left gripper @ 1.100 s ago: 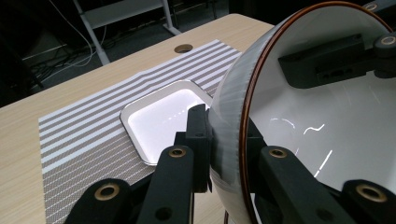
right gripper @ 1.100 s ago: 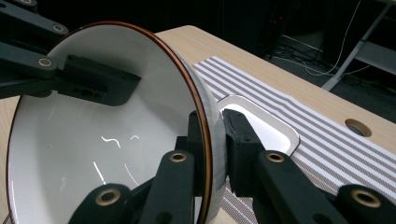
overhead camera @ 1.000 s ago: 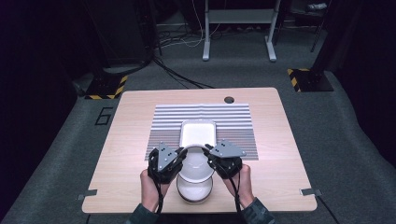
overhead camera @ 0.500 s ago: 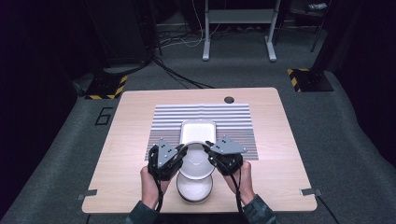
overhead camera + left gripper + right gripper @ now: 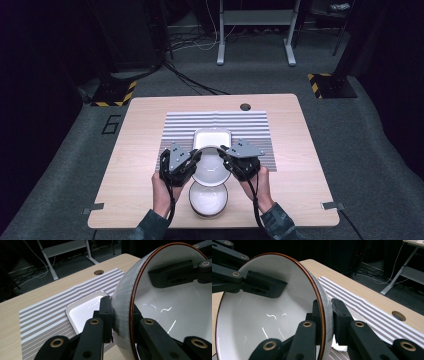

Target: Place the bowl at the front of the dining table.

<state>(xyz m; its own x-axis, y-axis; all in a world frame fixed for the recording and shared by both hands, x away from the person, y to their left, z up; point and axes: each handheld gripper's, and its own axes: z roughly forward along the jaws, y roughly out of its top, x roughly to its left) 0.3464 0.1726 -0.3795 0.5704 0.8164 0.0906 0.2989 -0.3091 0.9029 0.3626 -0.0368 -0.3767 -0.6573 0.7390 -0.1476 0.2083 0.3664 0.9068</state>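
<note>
I hold the white, brown-rimmed ceramic bowl (image 5: 211, 167) by opposite rims, my left gripper (image 5: 191, 161) and right gripper (image 5: 227, 159) each clamped on its wall; it hangs between them, just short of the white square dish (image 5: 212, 136).

A light wooden table (image 5: 140, 150) is seen, with a round cable hole (image 5: 245, 106) near its far edge. A striped mat (image 5: 250, 127) is laid just in front of that hole, and a white bowl (image 5: 208, 199) is set further forward, at the near edge
</note>
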